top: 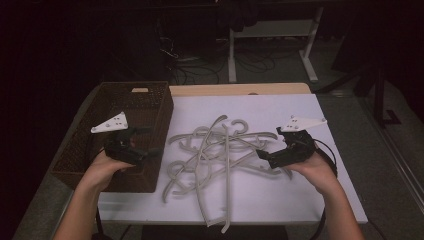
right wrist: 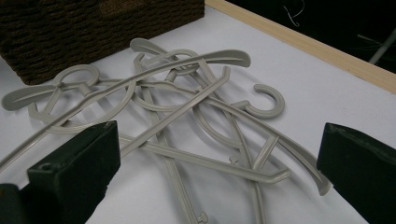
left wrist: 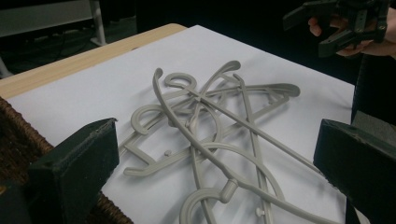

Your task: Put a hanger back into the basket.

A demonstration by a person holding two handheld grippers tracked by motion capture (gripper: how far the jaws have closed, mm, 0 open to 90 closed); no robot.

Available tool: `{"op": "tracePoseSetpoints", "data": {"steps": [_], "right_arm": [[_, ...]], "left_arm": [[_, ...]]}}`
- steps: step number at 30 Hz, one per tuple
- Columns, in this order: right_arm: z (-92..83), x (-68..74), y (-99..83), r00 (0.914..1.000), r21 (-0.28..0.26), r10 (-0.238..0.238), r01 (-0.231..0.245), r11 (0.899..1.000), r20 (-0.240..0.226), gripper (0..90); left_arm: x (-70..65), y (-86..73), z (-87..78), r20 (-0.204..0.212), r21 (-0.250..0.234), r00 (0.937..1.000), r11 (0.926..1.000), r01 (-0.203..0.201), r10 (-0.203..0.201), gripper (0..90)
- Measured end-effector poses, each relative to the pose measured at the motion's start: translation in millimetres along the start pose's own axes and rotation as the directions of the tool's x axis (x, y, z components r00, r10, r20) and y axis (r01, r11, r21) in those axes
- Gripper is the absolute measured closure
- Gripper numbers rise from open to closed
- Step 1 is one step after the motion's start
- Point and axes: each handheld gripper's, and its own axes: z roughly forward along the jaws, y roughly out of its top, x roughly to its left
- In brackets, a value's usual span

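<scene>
At the centre of the high view, the hangers (top: 220, 155) lie tangled on the table (top: 300, 200), right of the basket (top: 120, 135). Both the left hand-held gripper (top: 142, 142) and the right hand-held gripper (top: 267, 150) hover open and empty. Judged: approach stage; next, pinch one free hanger.

Ahead of both pairs of black jaws, the tangled hangers (top: 220, 150) are showing a plain pale grey against the white surface (top: 320, 190), which is showing a light wood edge. Beside the left jaws, the woven basket (top: 150, 107) is showing dark brown wicker.
</scene>
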Motion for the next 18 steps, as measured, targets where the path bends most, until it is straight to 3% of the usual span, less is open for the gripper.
{"op": "tracePoseSetpoints", "data": {"steps": [7, 18], "right_arm": [[2.3, -3.5, -3.9, 1.0, 0.011, 0.009, -0.009, 1.0, -0.003, 0.0], [11.8, -5.2, -9.8, 0.9999, 0.035, 0.006, -0.006, 0.999, -0.011, 0.0]], "left_arm": [[-5.2, 6.9, 7.9, 0.006, -0.009, 0.9998, 0.9998, 0.018, -0.018, 0.0], [-22.0, 10.2, 29.1, 0.022, 0.012, 0.9997, 0.9999, 0.012, -0.012, 0.0]]}}
